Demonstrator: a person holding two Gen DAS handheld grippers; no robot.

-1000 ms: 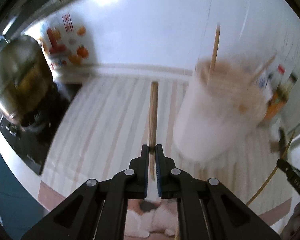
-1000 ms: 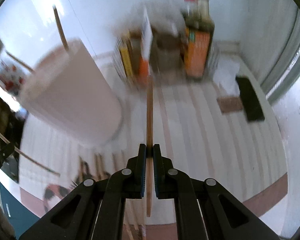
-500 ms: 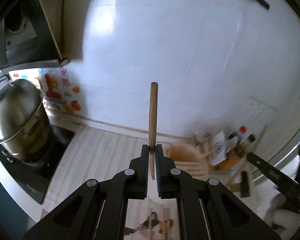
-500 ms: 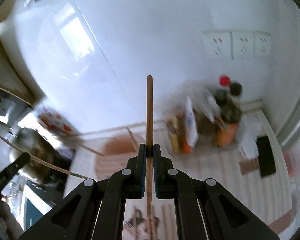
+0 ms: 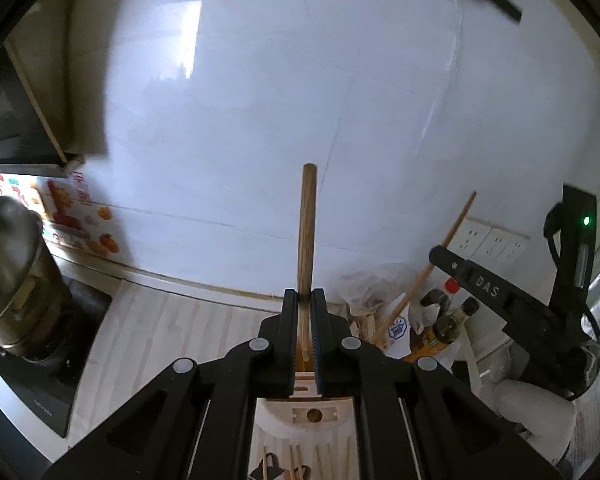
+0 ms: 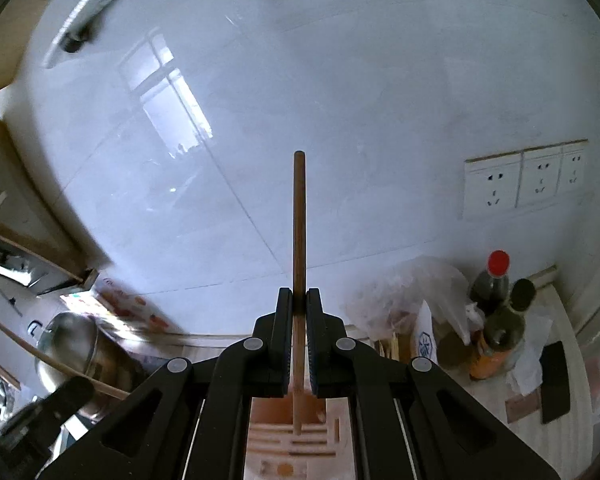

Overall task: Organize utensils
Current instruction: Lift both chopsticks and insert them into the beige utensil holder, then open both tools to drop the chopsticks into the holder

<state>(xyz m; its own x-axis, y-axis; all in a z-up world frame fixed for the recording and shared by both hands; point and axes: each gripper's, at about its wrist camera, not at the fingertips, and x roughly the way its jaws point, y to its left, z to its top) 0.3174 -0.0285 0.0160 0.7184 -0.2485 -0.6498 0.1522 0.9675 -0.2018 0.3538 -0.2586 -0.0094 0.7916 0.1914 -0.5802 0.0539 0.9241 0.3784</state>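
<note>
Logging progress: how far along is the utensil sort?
Mid-job. Done: cannot confirm anything stowed. In hand: left gripper and right gripper each clamp one chopstick above the white utensil holder. Left: drop both in; loose sticks lie on the counter.
</note>
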